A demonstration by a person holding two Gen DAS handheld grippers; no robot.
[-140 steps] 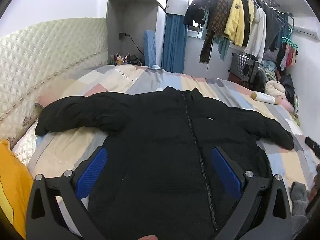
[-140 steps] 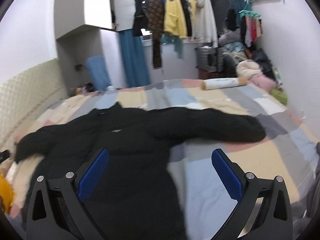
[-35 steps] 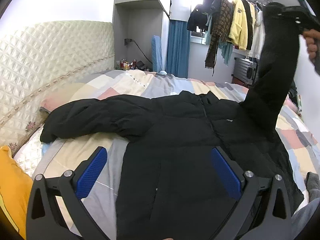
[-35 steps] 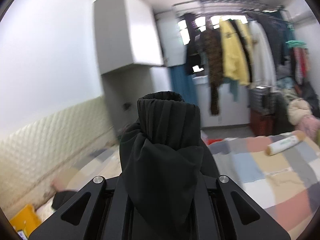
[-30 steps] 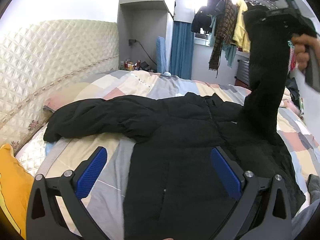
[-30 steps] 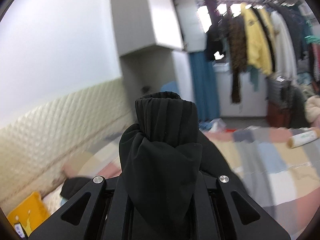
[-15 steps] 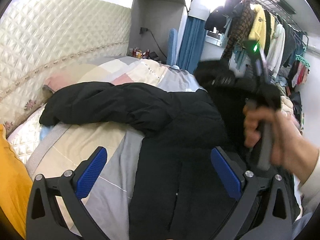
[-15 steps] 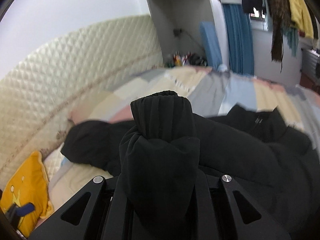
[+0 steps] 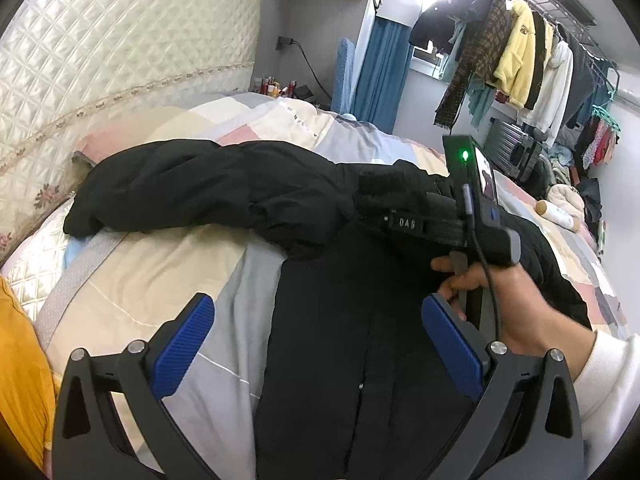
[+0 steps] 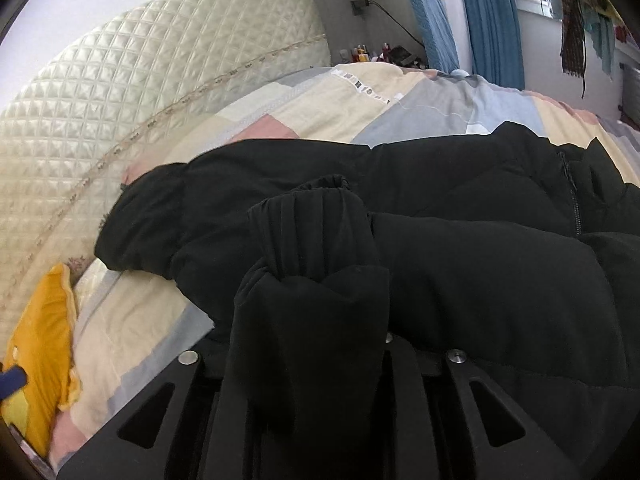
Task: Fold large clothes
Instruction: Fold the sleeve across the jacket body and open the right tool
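A black jacket lies front-up across the patchwork quilt of the bed, its zipper running down toward 6 o'clock in the left wrist view. One sleeve stretches flat toward 9 o'clock, its cuff end lying near the quilted headboard, with a strip of bare quilt between the cuff and the headboard's trim. The left hand-held gripper hangs over the lower body of the jacket with its blue pads spread wide and nothing between them; the left pad sits above open grey and cream quilt beside the jacket's side edge. The right hand-held gripper is clamped on the other sleeve's cuff, the gathered cuff standing up out of its closed jaws, and it lies across the chest of the jacket near 1 o'clock, held by the person's right hand. In the right wrist view that sleeve is doubled over the body, and the collar shows at 2 o'clock. A yellow pillow rests at the bed's edge at 8 o'clock. Bare quilt stretches beyond the jacket toward 12 o'clock, and hanging clothes line the far wall.
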